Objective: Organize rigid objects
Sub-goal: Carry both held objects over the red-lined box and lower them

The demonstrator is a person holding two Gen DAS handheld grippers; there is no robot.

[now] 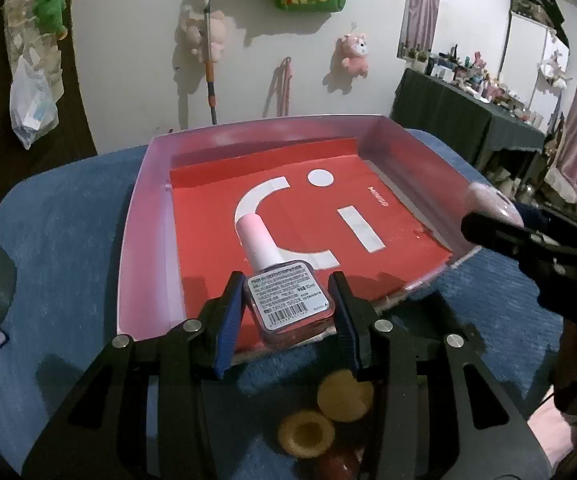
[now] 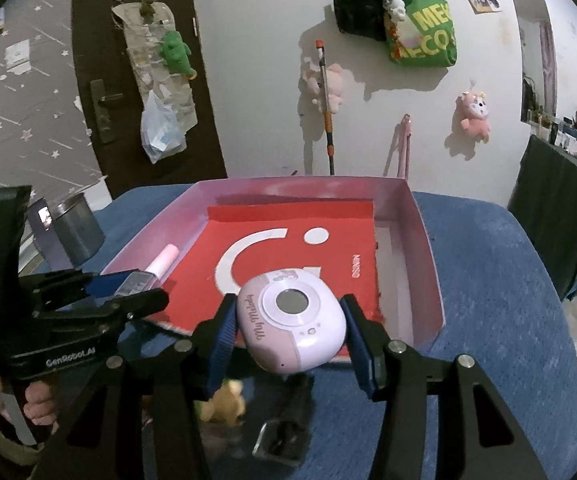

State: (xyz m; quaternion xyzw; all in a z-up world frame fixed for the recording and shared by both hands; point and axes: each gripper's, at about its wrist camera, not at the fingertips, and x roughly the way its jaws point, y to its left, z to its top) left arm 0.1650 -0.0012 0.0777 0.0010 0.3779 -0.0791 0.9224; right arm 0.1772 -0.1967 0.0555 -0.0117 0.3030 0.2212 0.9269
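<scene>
My left gripper [image 1: 288, 300] is shut on a pink nail polish bottle [image 1: 284, 284] with a pale pink cap, held over the near edge of a pink tray [image 1: 144, 216] lined with a red sheet. My right gripper [image 2: 288, 320] is shut on a lilac My Melody toy camera [image 2: 292, 324], held over the tray's [image 2: 424, 236] near edge. The left gripper [image 2: 128, 292] with the bottle [image 2: 160, 266] shows in the right wrist view at the tray's left side. The right gripper's black finger [image 1: 528, 236] and the camera [image 1: 488, 204] show at the right of the left wrist view.
The tray sits on a blue cloth-covered table [image 1: 64, 216]. Yellow round lids [image 1: 328, 412] lie under the left gripper. A small plush [image 2: 224, 400] and a dark clip [image 2: 284, 432] lie under the right one. A metal cup [image 2: 76, 228] and purple object stand left.
</scene>
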